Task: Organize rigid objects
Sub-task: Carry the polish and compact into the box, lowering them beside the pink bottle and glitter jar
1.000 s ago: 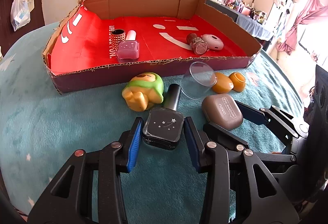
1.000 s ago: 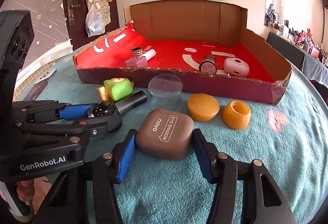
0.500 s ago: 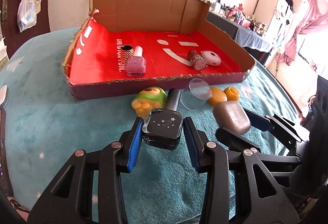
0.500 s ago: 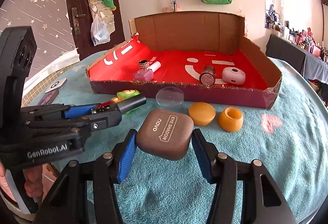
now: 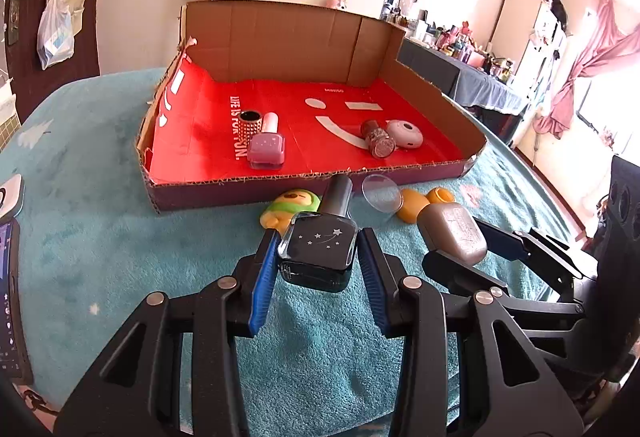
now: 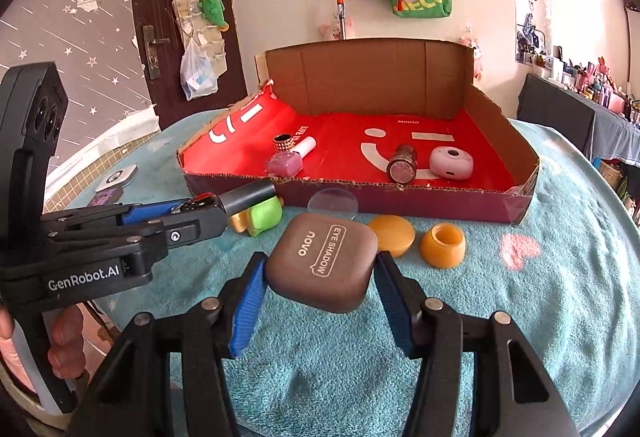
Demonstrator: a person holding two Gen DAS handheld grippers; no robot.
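Observation:
My left gripper (image 5: 318, 257) is shut on a black nail polish bottle (image 5: 320, 251) with star print, held above the teal cloth. My right gripper (image 6: 320, 269) is shut on a brown eye shadow case (image 6: 322, 265), also lifted; that case shows in the left wrist view (image 5: 454, 233). Ahead lies the red-lined cardboard tray (image 5: 208, 189) (image 6: 400, 197). In it are a pink nail polish (image 5: 266, 149), a gold studded ring holder (image 5: 250, 123), a glitter bottle (image 5: 378, 139) and a pink round case (image 5: 404, 133).
On the cloth before the tray's front wall lie a green and yellow toy (image 6: 260, 217), a clear round lid (image 6: 332, 201), an orange lid (image 6: 392, 233) and an orange cup (image 6: 442, 245). A phone (image 5: 10, 189) lies at the far left.
Both grippers have risen and drawn back with their objects; the tray and loose items look farther away and lower in view.

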